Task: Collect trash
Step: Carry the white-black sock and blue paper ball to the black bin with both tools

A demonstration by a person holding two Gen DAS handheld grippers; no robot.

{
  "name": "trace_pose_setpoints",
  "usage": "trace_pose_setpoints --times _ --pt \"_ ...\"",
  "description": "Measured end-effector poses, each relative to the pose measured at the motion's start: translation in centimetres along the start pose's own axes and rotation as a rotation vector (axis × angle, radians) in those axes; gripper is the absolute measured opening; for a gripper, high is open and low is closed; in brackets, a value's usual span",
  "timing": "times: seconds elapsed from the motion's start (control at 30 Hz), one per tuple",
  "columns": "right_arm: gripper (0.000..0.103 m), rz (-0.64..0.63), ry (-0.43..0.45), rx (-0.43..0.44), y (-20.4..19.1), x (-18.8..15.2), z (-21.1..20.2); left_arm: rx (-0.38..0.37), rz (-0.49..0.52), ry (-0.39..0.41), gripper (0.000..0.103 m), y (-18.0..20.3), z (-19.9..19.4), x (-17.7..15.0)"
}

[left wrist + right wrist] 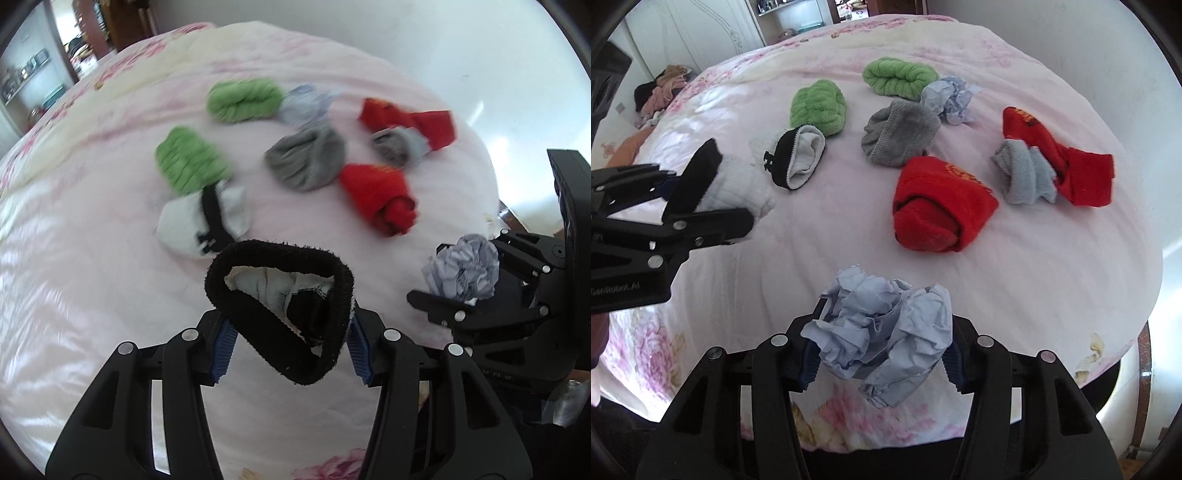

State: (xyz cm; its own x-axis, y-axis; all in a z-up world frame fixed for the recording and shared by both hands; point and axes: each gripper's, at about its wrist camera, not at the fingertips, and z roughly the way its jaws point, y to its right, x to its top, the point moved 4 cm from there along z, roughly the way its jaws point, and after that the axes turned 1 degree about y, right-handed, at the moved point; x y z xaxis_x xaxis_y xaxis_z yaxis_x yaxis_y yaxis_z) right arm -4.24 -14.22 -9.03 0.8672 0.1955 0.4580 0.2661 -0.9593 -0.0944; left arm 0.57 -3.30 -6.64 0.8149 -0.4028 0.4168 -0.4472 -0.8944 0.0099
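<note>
Crumpled paper ball (882, 332), no clear long axis, between pinching right jaws; sock (288, 314) between left jaws.

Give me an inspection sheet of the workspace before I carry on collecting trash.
Surface: bed with pink floral quilt.
Job's things: crumpled blue paper ball in the right gripper; second paper ball lies beside the grey sock.
Clutter: two green socks, two red socks, light grey sock, white black-cuffed sock.
Grippers: right shut on the paper; left gripper shut on a black-cuffed white sock, both clear of the quilt.
Cables: nothing seen.
Surroundings: clothes pile left of the bed, white wardrobe.
</note>
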Motion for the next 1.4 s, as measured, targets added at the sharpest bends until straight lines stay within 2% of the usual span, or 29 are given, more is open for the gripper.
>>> trace_pose_setpoints --times 0.1,0.27,0.4,0.6,0.8,0.97,1.23,1.4 --pt "0.049 0.021 0.003 -0.024 1.5 -0.8 -0.9 -0.033 0.039 0.002 0.051 1.7 -0.2 1.4" --pt "0.048 0.123 0.031 -0.003 5.0 -1.7 -2.8 -0.104 0.126 0.009 0.051 6.6 -0.6 4.0" --pt "0.048 0.233 0.104 -0.041 9.5 -2.6 -6.2 -0.148 0.207 0.023 0.052 11.1 -0.5 6.4" --pt "0.048 0.418 0.180 -0.166 17.2 -5.6 -10.1 -0.242 0.355 0.041 0.052 19.3 0.1 9.4" --pt "0.048 0.577 0.219 -0.262 22.8 -9.7 -12.7 -0.302 0.486 0.035 0.052 26.8 2.0 11.2" --pt "0.048 0.690 0.240 -0.323 26.4 -13.0 -14.3 -0.327 0.581 -0.017 0.052 31.5 4.3 10.9" --pt "0.048 0.816 0.262 -0.398 31.2 -16.2 -15.7 -0.333 0.670 -0.112 0.052 37.2 8.8 10.7" --pt "0.048 0.860 0.271 -0.425 33.7 -18.7 -16.9 -0.357 0.692 -0.200 0.052 40.9 11.4 11.0"
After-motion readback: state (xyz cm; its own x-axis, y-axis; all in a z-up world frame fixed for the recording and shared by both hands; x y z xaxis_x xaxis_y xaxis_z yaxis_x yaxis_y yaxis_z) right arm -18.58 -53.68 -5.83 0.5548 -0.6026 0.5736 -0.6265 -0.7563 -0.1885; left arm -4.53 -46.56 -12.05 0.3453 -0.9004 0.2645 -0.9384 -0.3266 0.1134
